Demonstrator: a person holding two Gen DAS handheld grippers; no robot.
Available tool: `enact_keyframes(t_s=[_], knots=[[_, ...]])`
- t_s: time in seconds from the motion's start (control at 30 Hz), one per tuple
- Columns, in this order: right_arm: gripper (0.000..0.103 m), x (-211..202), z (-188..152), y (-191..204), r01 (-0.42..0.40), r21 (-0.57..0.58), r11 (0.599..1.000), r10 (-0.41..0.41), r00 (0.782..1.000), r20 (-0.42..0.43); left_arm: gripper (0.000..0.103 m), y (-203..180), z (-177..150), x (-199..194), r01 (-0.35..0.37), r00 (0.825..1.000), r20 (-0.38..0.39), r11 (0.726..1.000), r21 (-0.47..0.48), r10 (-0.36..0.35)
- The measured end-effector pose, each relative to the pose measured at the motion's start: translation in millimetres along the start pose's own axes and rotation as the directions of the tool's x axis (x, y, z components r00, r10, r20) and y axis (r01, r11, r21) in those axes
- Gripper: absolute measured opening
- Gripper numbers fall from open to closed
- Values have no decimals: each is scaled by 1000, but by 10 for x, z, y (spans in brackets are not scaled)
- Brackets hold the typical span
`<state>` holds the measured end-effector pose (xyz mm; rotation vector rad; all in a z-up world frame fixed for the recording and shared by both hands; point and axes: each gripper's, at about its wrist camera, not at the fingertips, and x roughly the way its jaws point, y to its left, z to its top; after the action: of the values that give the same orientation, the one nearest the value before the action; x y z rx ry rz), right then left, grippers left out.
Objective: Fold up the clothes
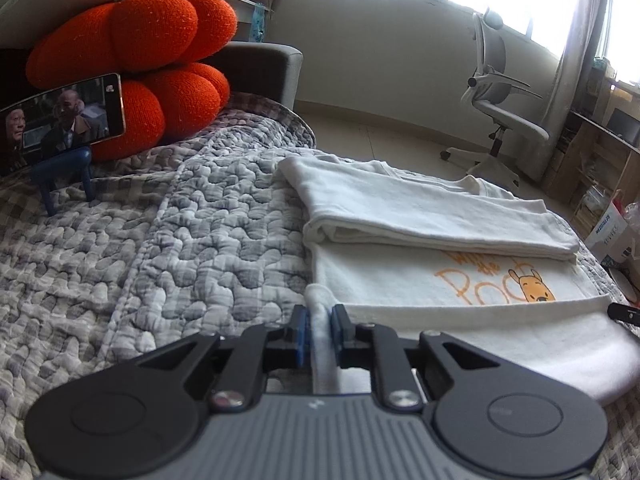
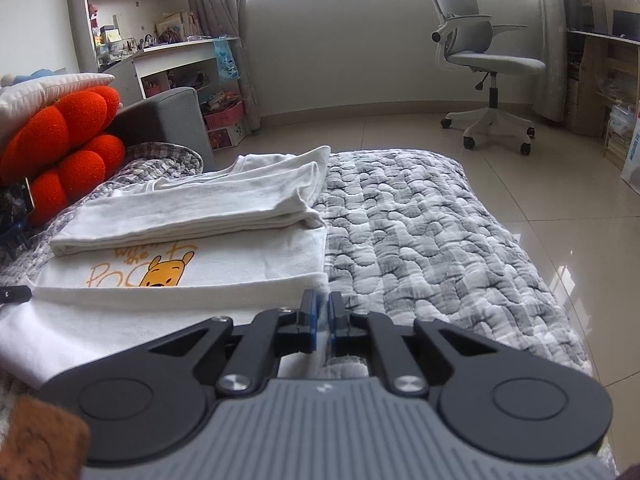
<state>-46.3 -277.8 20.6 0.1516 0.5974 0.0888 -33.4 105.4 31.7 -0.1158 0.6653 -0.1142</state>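
Pinching the near hem of the white T-shirt (image 1: 400,280), the left gripper (image 1: 320,318) has a bunched strip of fabric between its blue pads, which look barely parted around the cloth. The right gripper (image 2: 323,312) sits at the shirt's opposite near corner, jaws nearly closed with only a sliver of white cloth between them; I cannot tell whether it grips firmly. Holding both near corners like this keeps the hem level, presumably so the folded edge lands straight.

Beyond the grippers, the shirt lies flat on the grey quilted blanket (image 1: 180,240), its far part already doubled back over the body, leaving the orange bear print (image 1: 534,286) half exposed just past the hem. The fold looks well advanced, with a last lengthwise fold probably remaining.

Left of the shirt, a phone (image 1: 60,120) on a blue stand leans near orange cushions (image 1: 132,40). Past the shirt's far edge, an office chair (image 2: 480,52) stands well apart on the tiled floor.
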Motion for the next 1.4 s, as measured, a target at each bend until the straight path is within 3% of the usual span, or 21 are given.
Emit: enact_keyframes(t_s=[0.13, 0.27, 0.33, 0.47, 0.57, 0.63, 0.77, 0.93, 1.03, 1.07, 1.17, 1.2, 1.3, 1.4], knots=[[10, -30, -3, -7, -5, -4, 1000, 5, 1000, -4, 16, 78, 9, -125, -7, 1000, 19, 999, -35, 7], [11, -24, -22, -9, -19, 13, 1000, 19, 1000, -7, 15, 88, -52, -226, 31, 999, 10, 997, -75, -31], [15, -23, -26, -13, -27, 25, 999, 27, 1000, -10, 16, 43, -68, -201, 35, 999, 3, 998, -61, -35], [3, -73, -18, 29, 14, 10, 1000, -15, 1000, 21, 12, -48, -82, -85, 14, 1000, -28, 1000, -10, -14], [3, -186, -8, 69, 42, 4, 999, -43, 996, 75, 7, -101, -89, -110, 3, 1000, -12, 999, 38, -3], [3, -166, -31, 74, 47, 8, 999, -47, 997, 67, 7, -103, -95, -140, 8, 1000, 6, 999, 51, -9], [3, -40, -101, 33, 40, 17, 999, -40, 999, 21, 7, -14, -145, -104, 22, 1000, -3, 1000, 8, -22], [15, -55, -2, -47, -23, 41, 999, 23, 1000, -7, 9, 160, -53, -61, 108, 993, -26, 987, -123, -112], [16, 5, 52, -83, -56, 62, 997, 58, 998, -31, 26, 247, -12, 39, 151, 985, -56, 970, -191, -164], [16, 34, 65, -79, -65, 60, 996, 67, 997, -41, 26, 264, 0, 69, 160, 982, -64, 966, -205, -176], [15, 35, 76, -10, -54, -3, 999, 54, 998, -35, 9, 139, 19, 33, 110, 992, -54, 987, -119, -117], [8, 5, 69, 33, -34, -38, 999, 34, 999, -16, 8, 92, 15, -1, 94, 994, -42, 993, -78, -97], [7, -118, 20, 148, -4, -121, 993, 10, 999, 53, 7, 8, -12, -111, 66, 998, 7, 998, -9, -66], [6, -312, -68, 226, 11, -197, 980, 19, 989, 146, 7, -5, -40, -285, 80, 994, 78, 997, 22, -81]])
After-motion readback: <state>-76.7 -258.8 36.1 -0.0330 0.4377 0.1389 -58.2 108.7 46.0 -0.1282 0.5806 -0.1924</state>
